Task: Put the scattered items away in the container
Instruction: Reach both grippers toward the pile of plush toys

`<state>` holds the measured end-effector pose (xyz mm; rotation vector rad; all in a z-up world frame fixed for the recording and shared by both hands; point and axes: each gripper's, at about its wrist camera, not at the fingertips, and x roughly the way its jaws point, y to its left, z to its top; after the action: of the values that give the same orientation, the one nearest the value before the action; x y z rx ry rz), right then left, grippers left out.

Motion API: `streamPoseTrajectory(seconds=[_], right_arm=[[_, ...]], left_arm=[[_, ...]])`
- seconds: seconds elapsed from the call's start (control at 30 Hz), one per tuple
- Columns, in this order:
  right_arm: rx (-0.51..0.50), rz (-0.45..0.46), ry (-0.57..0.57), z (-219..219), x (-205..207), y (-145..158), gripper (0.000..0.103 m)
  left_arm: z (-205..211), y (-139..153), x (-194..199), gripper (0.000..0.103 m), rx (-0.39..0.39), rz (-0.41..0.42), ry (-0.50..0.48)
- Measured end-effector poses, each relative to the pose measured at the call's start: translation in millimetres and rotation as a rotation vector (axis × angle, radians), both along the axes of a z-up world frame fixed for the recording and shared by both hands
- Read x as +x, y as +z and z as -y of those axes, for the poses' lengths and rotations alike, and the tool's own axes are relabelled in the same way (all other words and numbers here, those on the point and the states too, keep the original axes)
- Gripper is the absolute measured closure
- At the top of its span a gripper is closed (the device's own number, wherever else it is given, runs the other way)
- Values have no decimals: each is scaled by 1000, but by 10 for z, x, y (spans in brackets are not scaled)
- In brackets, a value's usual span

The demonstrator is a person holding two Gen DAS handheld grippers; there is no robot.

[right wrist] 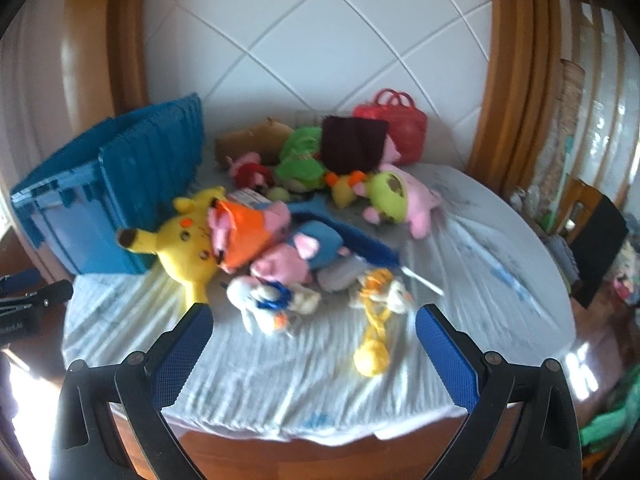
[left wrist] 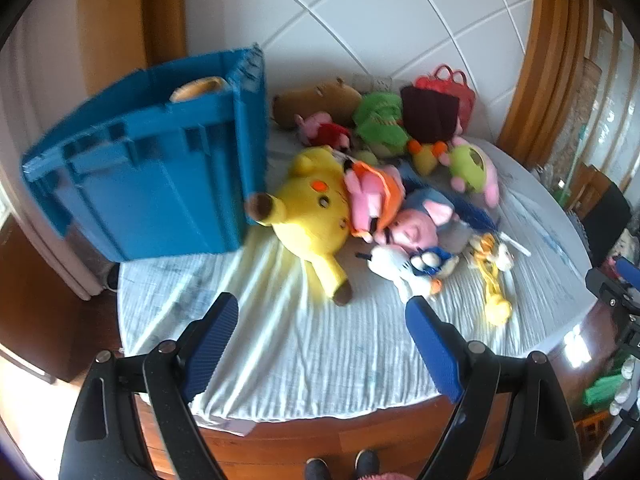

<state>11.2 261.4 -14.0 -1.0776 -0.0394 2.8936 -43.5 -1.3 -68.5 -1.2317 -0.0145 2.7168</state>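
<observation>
On the table, covered with a pale crumpled cloth, a heap of soft toys lies beside a blue crate that stands at the left. A yellow plush rests against the crate's wall, with a pink and orange toy on top of it. A red bag sits at the back. Something tan, perhaps another toy, shows inside the crate. The left gripper and right gripper both hover with jaws apart, holding nothing.
</observation>
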Motion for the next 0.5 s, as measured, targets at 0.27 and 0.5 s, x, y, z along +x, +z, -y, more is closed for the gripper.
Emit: streamPoseTrajectory(seconds=[0.27, 0.5], right_arm=[[-28, 29, -65, -518, -85, -170, 0], [-80, 121, -20, -1142, -571, -526, 0]], left_arm=[[-493, -239, -249, 17, -45, 66, -26], [-1112, -549, -550, 17, -70, 153, 45]])
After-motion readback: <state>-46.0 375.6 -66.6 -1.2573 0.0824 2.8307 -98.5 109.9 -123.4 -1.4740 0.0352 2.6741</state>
